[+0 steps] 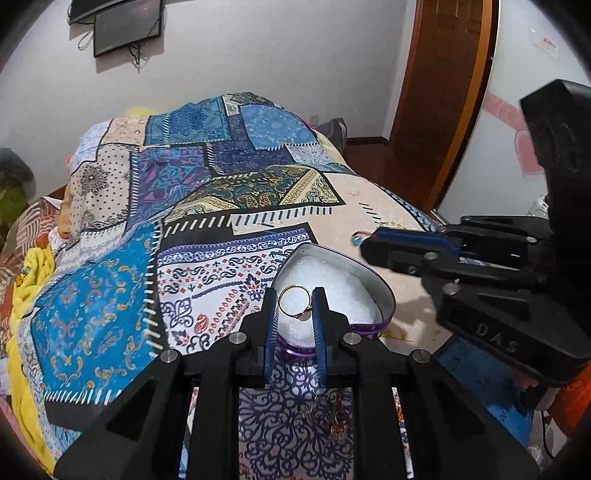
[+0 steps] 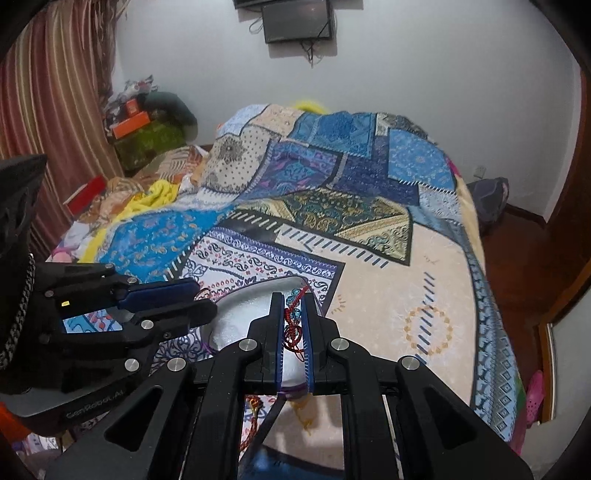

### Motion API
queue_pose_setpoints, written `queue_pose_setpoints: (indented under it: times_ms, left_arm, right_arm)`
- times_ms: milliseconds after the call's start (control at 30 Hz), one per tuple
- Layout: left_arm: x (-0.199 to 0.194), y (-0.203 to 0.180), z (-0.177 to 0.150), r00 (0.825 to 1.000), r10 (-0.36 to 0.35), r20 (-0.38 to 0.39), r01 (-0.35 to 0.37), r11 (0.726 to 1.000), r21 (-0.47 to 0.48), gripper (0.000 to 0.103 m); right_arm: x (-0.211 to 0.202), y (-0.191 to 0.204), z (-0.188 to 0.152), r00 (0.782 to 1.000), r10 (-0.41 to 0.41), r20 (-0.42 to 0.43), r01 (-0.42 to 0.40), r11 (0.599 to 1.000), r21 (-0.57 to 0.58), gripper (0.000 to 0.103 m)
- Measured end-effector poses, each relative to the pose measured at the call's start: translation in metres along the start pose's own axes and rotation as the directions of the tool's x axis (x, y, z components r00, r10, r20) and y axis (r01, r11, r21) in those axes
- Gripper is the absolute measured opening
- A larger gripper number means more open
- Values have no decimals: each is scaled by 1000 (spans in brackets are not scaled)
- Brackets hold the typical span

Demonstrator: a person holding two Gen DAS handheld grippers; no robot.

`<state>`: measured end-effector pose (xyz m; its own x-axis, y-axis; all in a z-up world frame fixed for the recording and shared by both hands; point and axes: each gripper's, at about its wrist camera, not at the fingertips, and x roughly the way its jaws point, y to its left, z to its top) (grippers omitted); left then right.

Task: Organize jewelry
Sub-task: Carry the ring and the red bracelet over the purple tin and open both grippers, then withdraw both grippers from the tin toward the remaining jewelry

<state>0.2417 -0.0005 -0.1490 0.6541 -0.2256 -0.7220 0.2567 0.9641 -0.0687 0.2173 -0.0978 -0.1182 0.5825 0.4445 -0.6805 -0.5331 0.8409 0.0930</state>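
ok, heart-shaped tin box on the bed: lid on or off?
Off. The heart-shaped tin box is open on top, its white padding exposed. No lid is visible in either view.

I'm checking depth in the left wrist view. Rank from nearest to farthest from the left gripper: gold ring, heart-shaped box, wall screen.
1. Gold ring, between the left gripper fingers.
2. Heart-shaped box, just beyond and beneath.
3. Wall screen, far wall, upper left.

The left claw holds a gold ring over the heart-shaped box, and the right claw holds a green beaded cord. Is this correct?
Not quite: the cord is wrong. The right claw is shut on a red cord with blue beads, not a green one, as the right wrist view shows. The rest stands: the left claw holds the gold ring over the heart-shaped box.
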Motion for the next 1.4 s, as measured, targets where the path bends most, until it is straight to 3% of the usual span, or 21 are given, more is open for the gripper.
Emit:
queue_pose_setpoints:
  times_ms: [367, 733, 1000, 1100, 1167, 1267, 1400]
  left_arm:
    - [21, 4, 2, 997, -50, -60, 51, 999, 3, 17]
    - [22, 0, 1, 998, -19, -60, 21, 999, 39, 17]
    - [4, 1, 2, 999, 4, -37, -2, 999, 34, 18]
    - [-8, 2, 3, 1000, 21, -18, -21, 999, 32, 27]
    - [-20, 3, 3, 999, 41, 5, -41, 999, 22, 45]
    - [-35, 5, 3, 998, 56, 26, -56, 998, 10, 46]
    - [-55, 7, 0, 997, 69, 41, -69, 998, -1, 46]
  right_arm:
    - [22, -6, -2, 994, 37, -98, -39, 999, -16, 8]
    - [27, -14, -2, 985, 78, -154, -73, 997, 37, 8]
    - [12, -10, 2, 989, 50, -138, -48, 999, 20, 9]
    - [1, -9, 4, 992, 43, -120, -41, 999, 16, 9]
    - [-6, -7, 5, 993, 35, -109, -34, 999, 13, 10]
    - [-17, -3, 6, 996, 14, -91, -14, 1000, 4, 15]
    - [-35, 2, 5, 998, -19, -57, 19, 1000, -3, 37]
